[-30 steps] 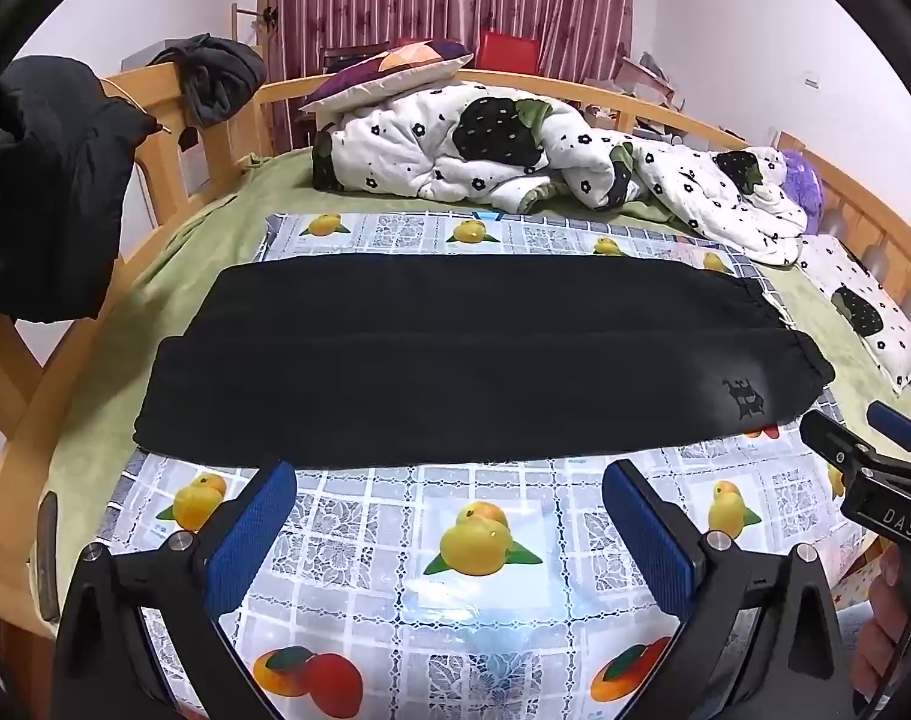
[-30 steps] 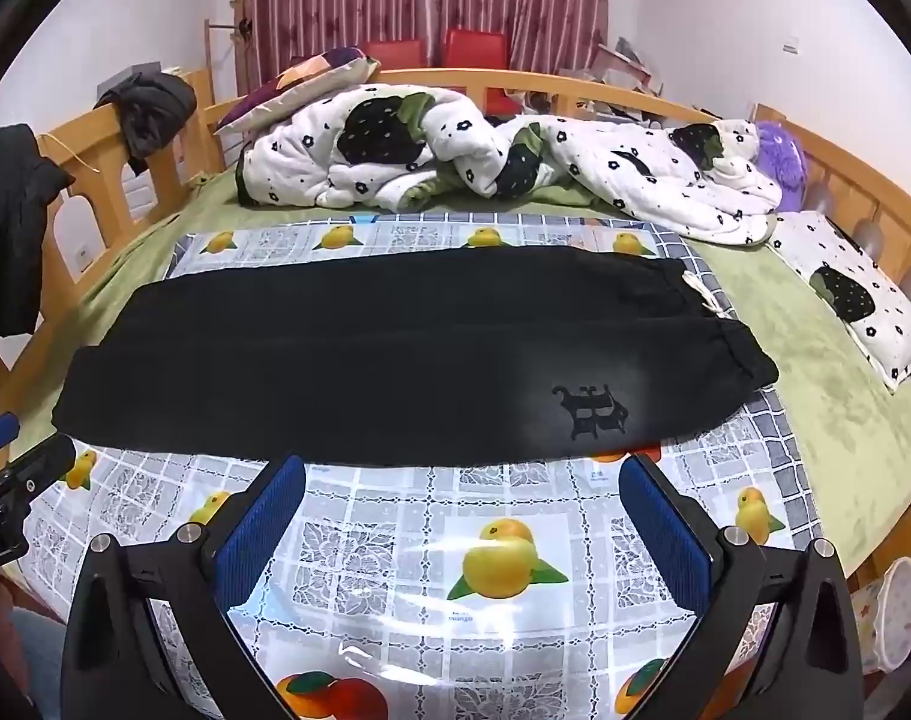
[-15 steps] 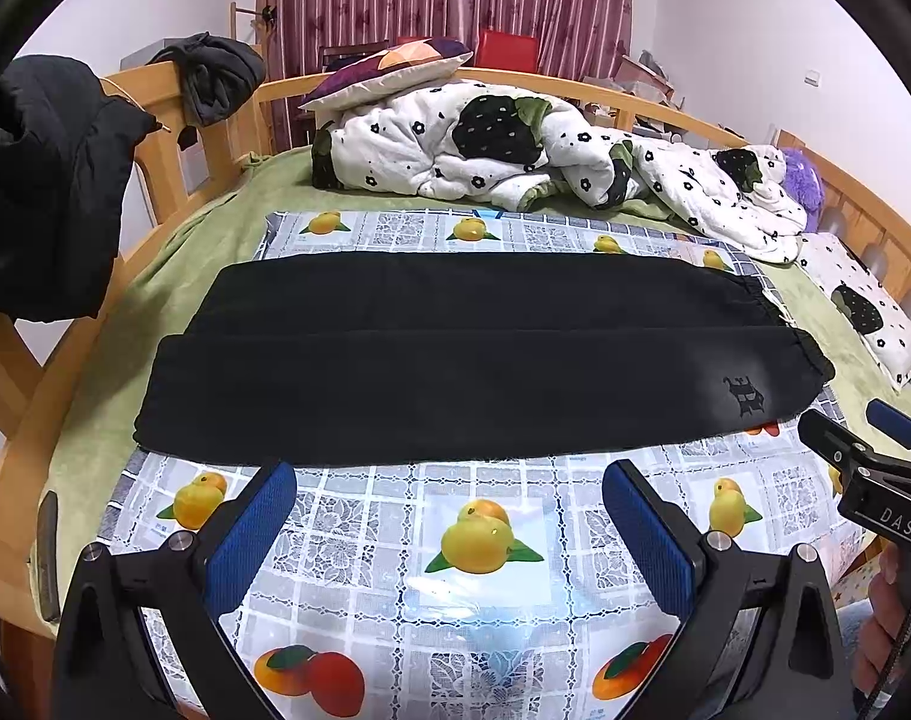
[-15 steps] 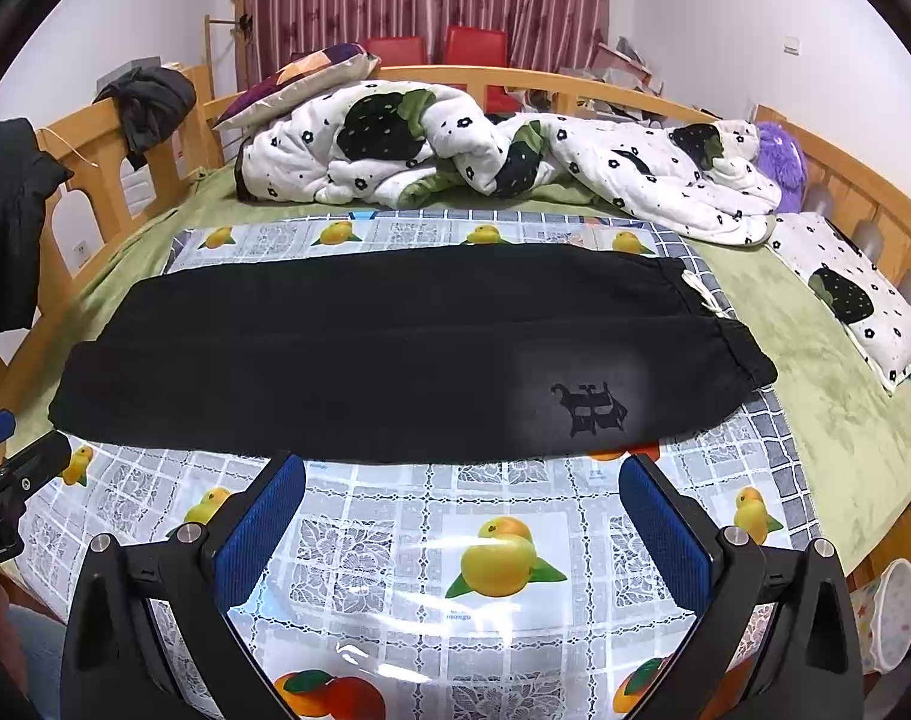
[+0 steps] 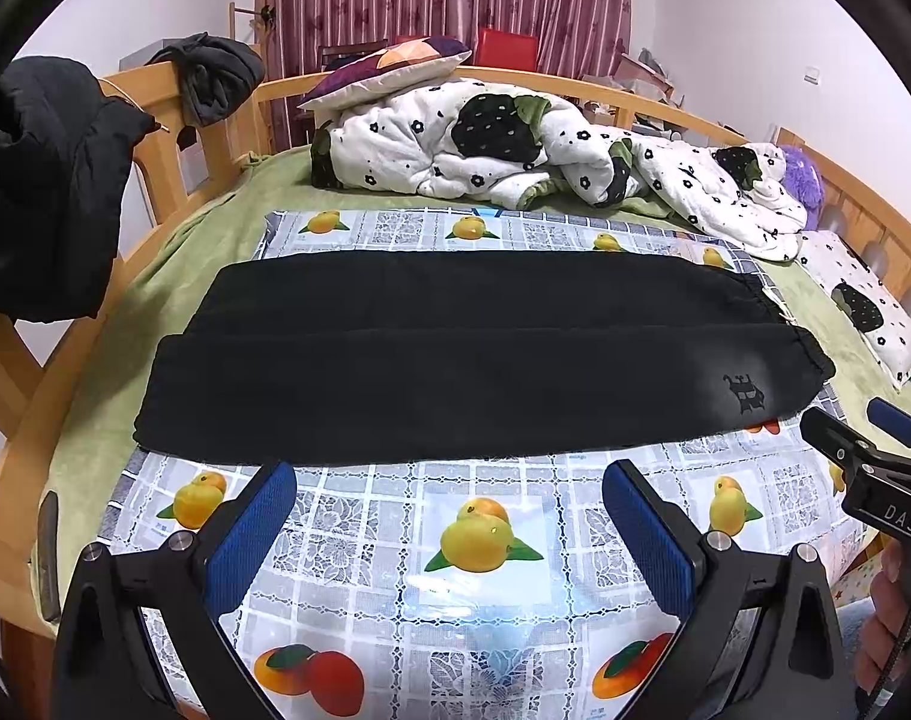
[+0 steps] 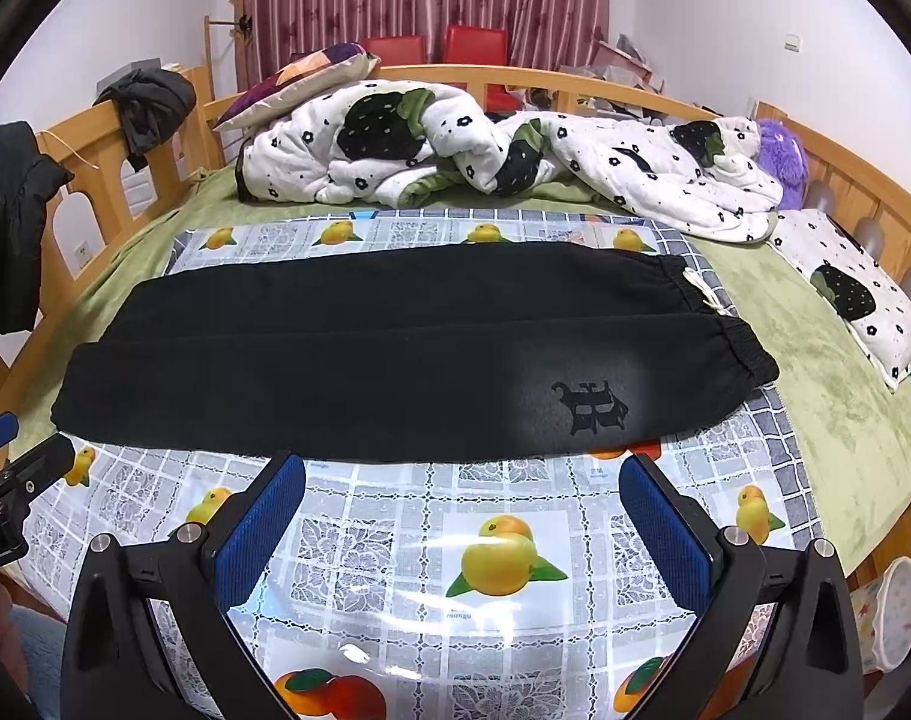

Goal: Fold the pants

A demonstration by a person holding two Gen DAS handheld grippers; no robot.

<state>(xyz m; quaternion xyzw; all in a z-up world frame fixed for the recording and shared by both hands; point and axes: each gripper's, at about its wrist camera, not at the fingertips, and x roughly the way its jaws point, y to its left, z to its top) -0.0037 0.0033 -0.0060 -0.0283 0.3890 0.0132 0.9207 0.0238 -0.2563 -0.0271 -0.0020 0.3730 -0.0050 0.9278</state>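
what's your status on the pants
Both hand-held grippers open, left and right, short of the pants. Pants flat on the mat, untouched. Nothing in the way.

The black pants (image 5: 467, 354) lie flat and long across the fruit-print cloth (image 5: 485, 546) on the bed, one leg folded over the other. The left gripper (image 5: 449, 531) hangs wide apart over the cloth's near edge, touching nothing. The right gripper (image 5: 863, 438) peeks in near the right edge.
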